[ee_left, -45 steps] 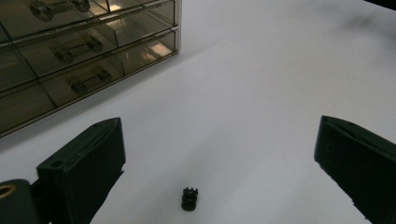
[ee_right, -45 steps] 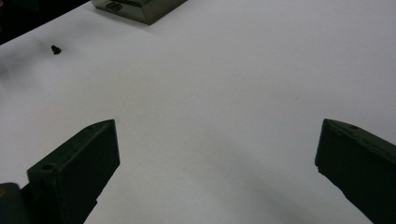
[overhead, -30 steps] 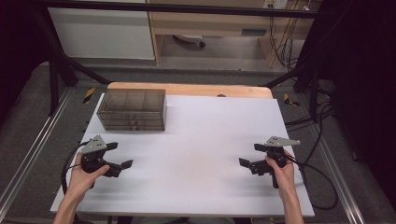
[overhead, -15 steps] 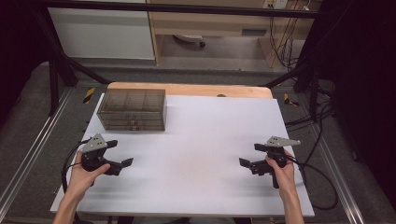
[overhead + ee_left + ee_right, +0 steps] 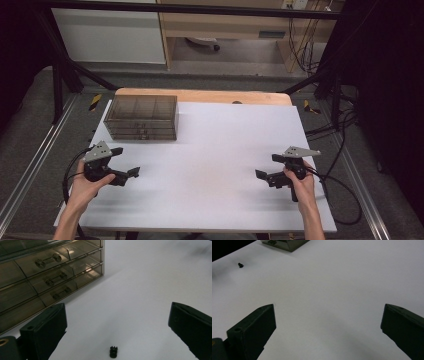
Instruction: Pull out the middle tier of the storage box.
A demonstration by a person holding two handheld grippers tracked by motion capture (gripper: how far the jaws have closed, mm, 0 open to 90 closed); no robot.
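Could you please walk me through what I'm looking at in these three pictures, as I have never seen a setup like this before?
There is no robot here: a person holds a hand-held claw in each hand. The high view looks down on the white table, with the left claw and the right claw near its front edge. The other two pictures come from cameras riding on each claw, looking out between its two black jaws. Both claws are open and hold nothing. On the table stands a smoky transparent plastic drawer cabinet, its drawers shut. A tiny black ridged part lies just ahead of the left claw.
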